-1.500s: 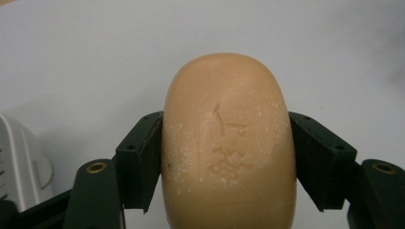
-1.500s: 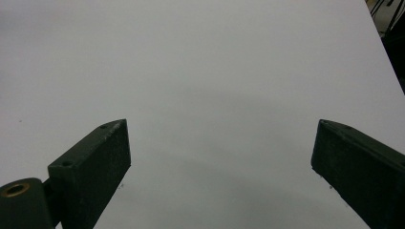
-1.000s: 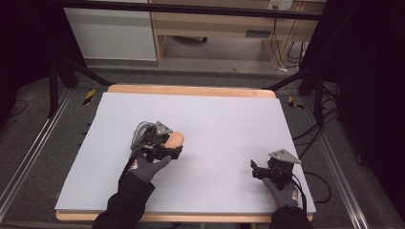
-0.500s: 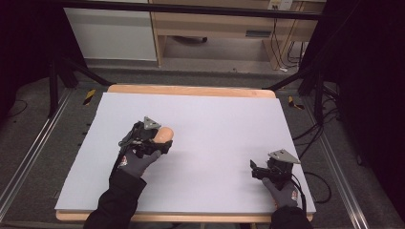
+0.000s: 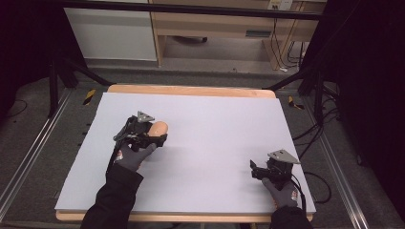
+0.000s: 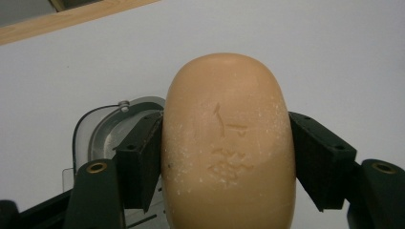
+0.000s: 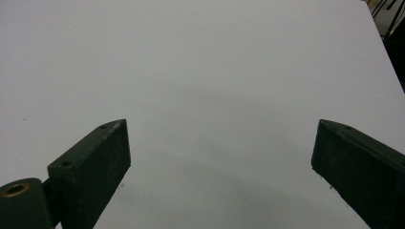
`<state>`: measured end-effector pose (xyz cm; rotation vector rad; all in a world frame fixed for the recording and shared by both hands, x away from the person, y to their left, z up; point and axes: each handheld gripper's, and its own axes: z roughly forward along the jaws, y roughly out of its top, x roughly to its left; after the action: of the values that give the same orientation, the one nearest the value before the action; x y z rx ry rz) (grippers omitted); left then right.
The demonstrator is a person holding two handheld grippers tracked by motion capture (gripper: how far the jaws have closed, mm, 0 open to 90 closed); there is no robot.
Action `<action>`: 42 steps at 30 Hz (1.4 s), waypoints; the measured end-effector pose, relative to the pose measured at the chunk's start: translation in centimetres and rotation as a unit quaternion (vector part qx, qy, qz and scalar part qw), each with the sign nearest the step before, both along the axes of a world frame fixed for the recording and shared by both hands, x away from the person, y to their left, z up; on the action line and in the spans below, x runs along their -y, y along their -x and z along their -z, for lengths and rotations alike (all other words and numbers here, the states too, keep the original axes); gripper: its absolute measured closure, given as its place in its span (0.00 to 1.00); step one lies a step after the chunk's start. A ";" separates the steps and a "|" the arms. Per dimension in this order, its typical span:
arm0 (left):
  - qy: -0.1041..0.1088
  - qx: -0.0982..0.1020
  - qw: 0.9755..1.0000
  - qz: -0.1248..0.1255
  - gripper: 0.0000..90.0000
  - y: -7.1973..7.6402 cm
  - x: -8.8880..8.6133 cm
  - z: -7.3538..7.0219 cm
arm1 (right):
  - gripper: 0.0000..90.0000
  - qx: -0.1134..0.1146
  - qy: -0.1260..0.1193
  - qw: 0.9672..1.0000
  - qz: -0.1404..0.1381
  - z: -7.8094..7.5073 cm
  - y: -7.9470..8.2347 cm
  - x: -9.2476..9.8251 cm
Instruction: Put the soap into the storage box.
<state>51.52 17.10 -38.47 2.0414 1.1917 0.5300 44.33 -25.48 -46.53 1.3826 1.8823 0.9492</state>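
Both jaws of your left gripper (image 5: pixel 152 135) are squeezing the smooth tan oval soap bar (image 6: pixel 228 143) over the white tabletop's (image 5: pixel 215 124) left side, risking a slip, while your right gripper (image 7: pixel 219 167) is idling open.

On my feed, items standing by: one pale grey-white sheet (image 5: pixel 215 143) covering the wooden table (image 5: pixel 191 90), whose edge shows along the far side. One white cabinet (image 5: pixel 112 33) and one wooden shelf unit (image 5: pixel 215 24) on the floor beyond. Cables (image 5: pixel 277 43) hanging at the far right. Metal rails (image 5: pixel 28 157) flanking the table on both sides.
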 end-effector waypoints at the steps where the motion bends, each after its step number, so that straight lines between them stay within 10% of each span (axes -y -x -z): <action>1: 0.001 0.000 1.000 -0.003 0.36 -0.1 -0.1 0.1 | 0.07 0.000 0.000 1.000 0.000 0.0 0.0 0.0; 42: -0.014 -0.036 0.998 -0.055 0.36 -2.8 -3.1 3.1 | 0.07 0.001 0.007 1.000 -0.001 0.1 0.0 0.0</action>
<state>54.32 20.23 -41.61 2.0433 1.3532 0.5321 44.34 -25.44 -46.60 1.3711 1.8870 0.9360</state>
